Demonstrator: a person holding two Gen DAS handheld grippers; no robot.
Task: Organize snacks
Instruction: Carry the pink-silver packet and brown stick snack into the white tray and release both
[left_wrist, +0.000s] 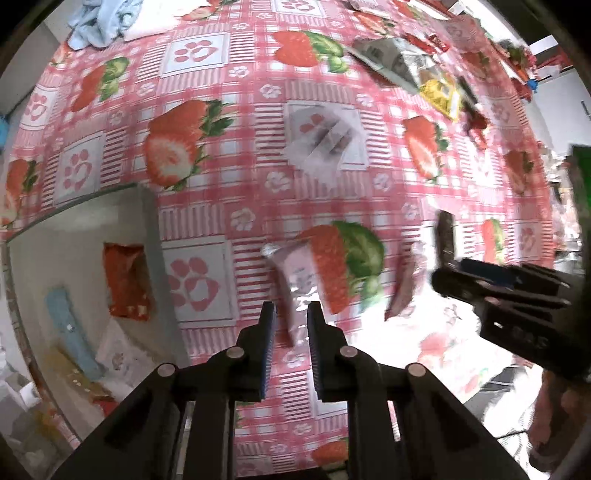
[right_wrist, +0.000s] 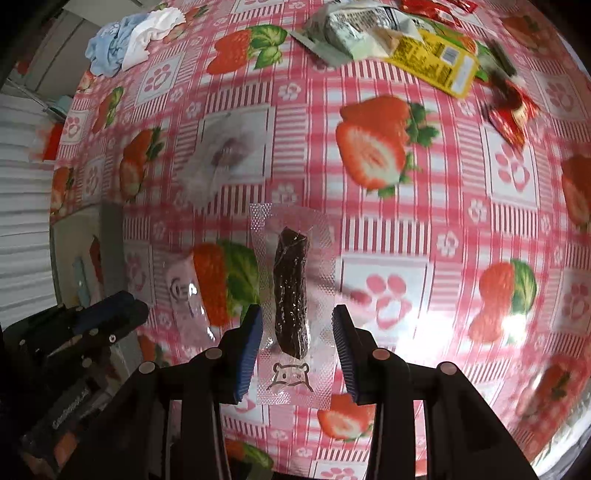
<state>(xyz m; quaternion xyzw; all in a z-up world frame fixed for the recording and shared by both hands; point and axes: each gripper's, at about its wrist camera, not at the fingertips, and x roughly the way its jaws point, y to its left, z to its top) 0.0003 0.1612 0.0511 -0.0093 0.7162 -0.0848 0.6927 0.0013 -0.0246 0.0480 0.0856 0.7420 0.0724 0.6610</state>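
Across both wrist views spreads the tabletop (left_wrist: 229, 184), covered by a pink checked cloth printed with strawberries, paw prints and flowers. At 8 o'clock in the left wrist view sits a grey box (left_wrist: 147, 229) holding an orange-red packet (left_wrist: 127, 280), a light blue packet (left_wrist: 72, 328) and a white one. A crumpled blue and white cloth (right_wrist: 129, 40) lies at 11 o'clock in the right wrist view. A loose heap of snacks sits at 1 o'clock there: a pale green-grey pouch (right_wrist: 351, 33), a yellow packet (right_wrist: 436, 62) and a small red sachet (right_wrist: 511, 114). Near the middle of the cloth lies a clear wrapper (right_wrist: 225, 155), blurred.

The right tongs (right_wrist: 297, 347) have closed partway onto a clear embossed pouch (right_wrist: 295, 384) with a dark brown snack stick (right_wrist: 291, 291) inside; their blue pads press the pouch's side edges, and it hangs lengthwise between them above the cloth. The left tongs (left_wrist: 291, 325) are drawn in tightly on a slim pinkish-silver packet (left_wrist: 295, 284) that sticks out toward 12 o'clock. Each pair shows at the other view's edge.
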